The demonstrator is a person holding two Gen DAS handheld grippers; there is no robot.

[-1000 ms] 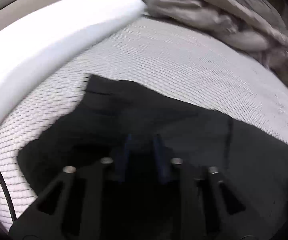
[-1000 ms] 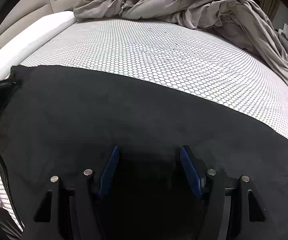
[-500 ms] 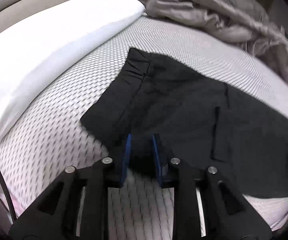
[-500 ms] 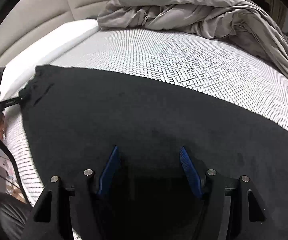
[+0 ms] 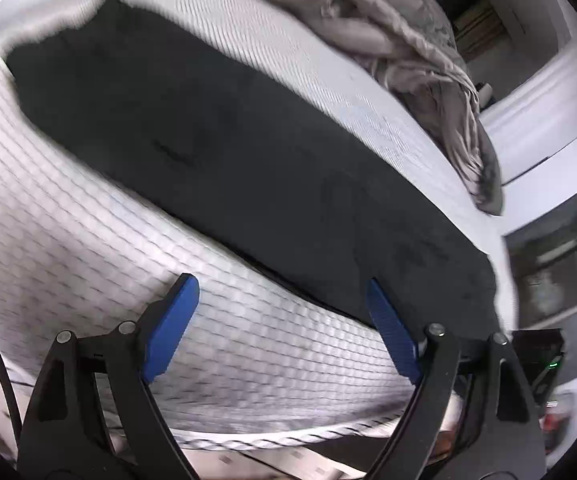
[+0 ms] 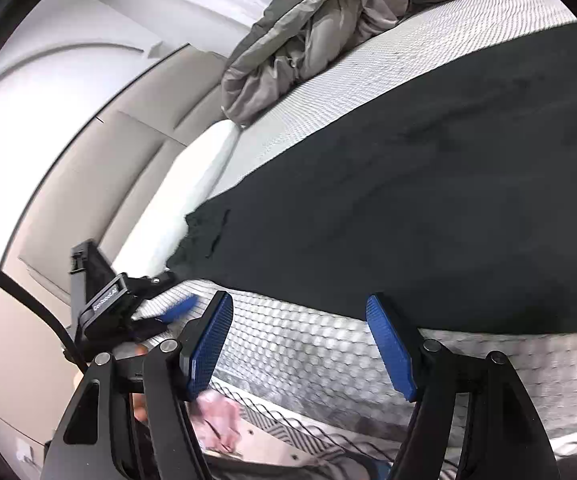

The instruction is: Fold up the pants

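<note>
The black pants [image 5: 248, 152] lie flat in a long strip across the white honeycomb mattress [image 5: 88, 240]. My left gripper [image 5: 280, 284] hovers over bare mattress just in front of the pants. Its jaws are opening wide with nothing between them, and its right blue fingertip is at the pants' near edge. In the right wrist view the pants [image 6: 428, 200] fill the right side, waistband end toward the pillow. My right gripper [image 6: 298, 300] is also off the fabric, jaws opening over bare mattress. The left gripper [image 6: 170, 292] shows at the waistband corner, off the cloth.
A crumpled grey duvet [image 5: 400, 48] is heaped along the far side of the bed [image 6: 320, 28]. A white pillow [image 6: 192, 184] and a beige padded headboard [image 6: 100, 176] stand at the waistband end. The mattress's front edge [image 5: 288, 436] runs just under both grippers.
The left gripper let go of the waistband edge, opened wide and drew back toward the bed's front edge. The right gripper came off the pants, rolled and swung left, jaws slightly wider.
</note>
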